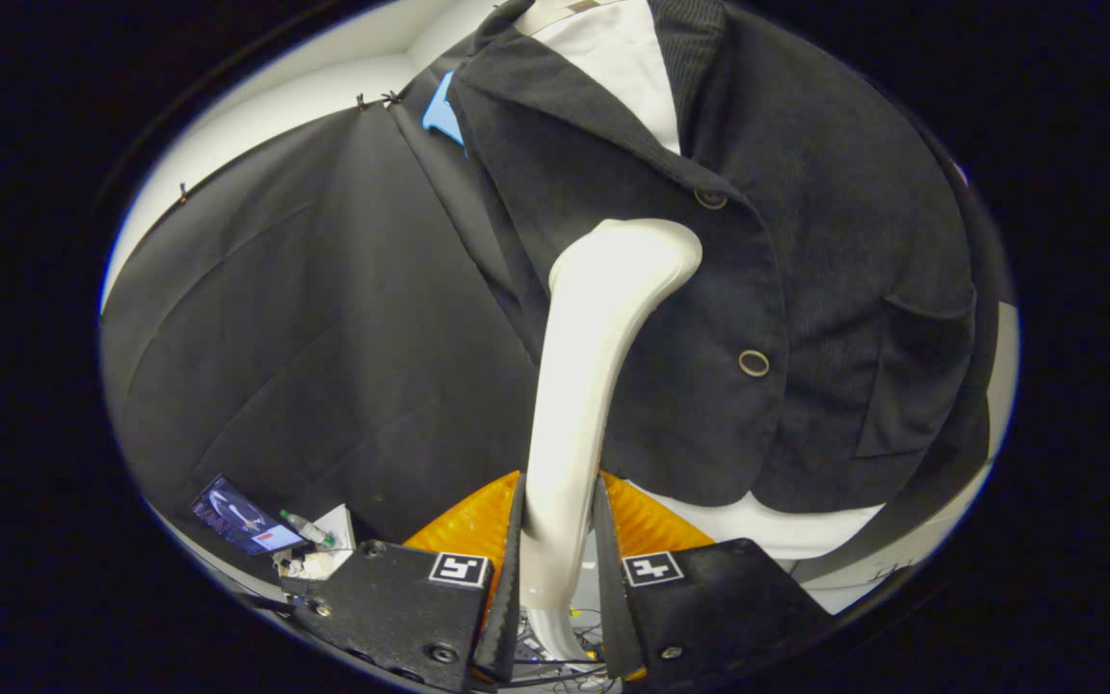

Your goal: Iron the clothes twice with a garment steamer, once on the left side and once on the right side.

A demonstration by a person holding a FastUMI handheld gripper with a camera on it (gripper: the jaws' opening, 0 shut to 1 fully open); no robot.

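- Both fingers of the gripper (557, 569) are clamped on the handle of the garment steamer (594, 386), which rises straight ahead between them.
- Its head meets the jacket (806, 289) front, just beside the upper button (710, 198).
- Judging by that contact, 1 pass is underway; which of the 2 sides are finished cannot be told.

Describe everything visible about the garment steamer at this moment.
The garment steamer is a glossy cream-white plastic wand, slim and curved. Its handle stands between the fingers of the tongs, which press on it from both sides. It rises ahead of them, the head bending toward the dark corduroy jacket, near the upper button.
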